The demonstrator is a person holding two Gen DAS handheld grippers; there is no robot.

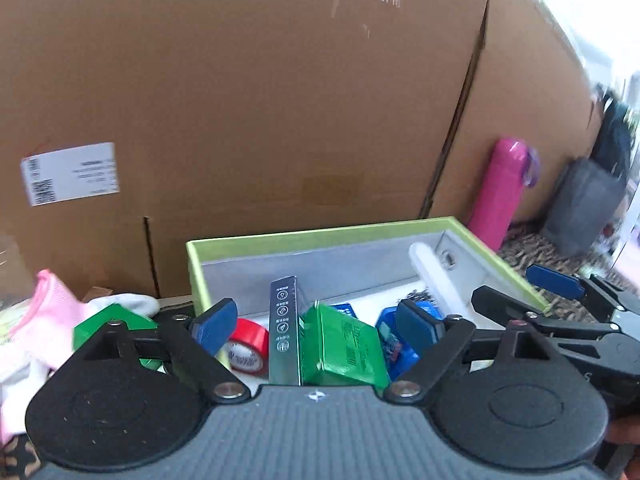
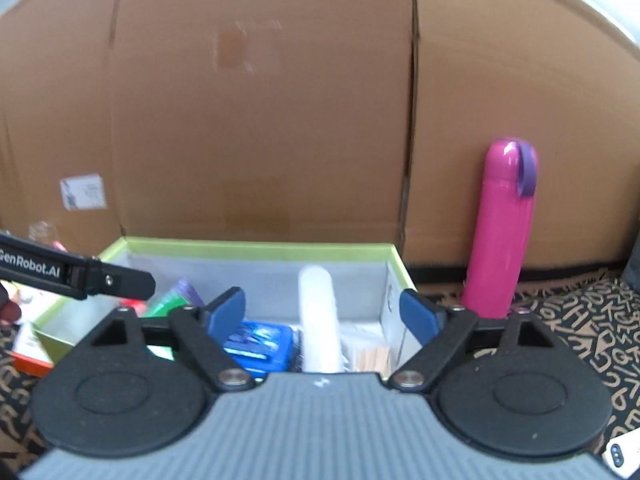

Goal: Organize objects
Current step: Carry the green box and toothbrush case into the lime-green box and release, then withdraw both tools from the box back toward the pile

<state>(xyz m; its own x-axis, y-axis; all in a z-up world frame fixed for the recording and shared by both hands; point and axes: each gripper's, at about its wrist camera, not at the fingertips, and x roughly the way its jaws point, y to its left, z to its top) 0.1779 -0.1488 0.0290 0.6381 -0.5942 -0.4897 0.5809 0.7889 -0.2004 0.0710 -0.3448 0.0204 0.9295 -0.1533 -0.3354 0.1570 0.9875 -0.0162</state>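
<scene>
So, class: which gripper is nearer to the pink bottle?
Right. The right gripper hangs over the green-rimmed box, with the pink bottle just beyond its right finger. The left gripper sits further left, over the box's other end.

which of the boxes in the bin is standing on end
The dark narrow box; the green box beside it lies tilted.

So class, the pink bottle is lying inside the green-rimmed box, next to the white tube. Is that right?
Not quite. The pink bottle stands upright outside the green-rimmed box, to its right, against the cardboard. The right wrist view shows it. The white tube is inside the box.
</scene>
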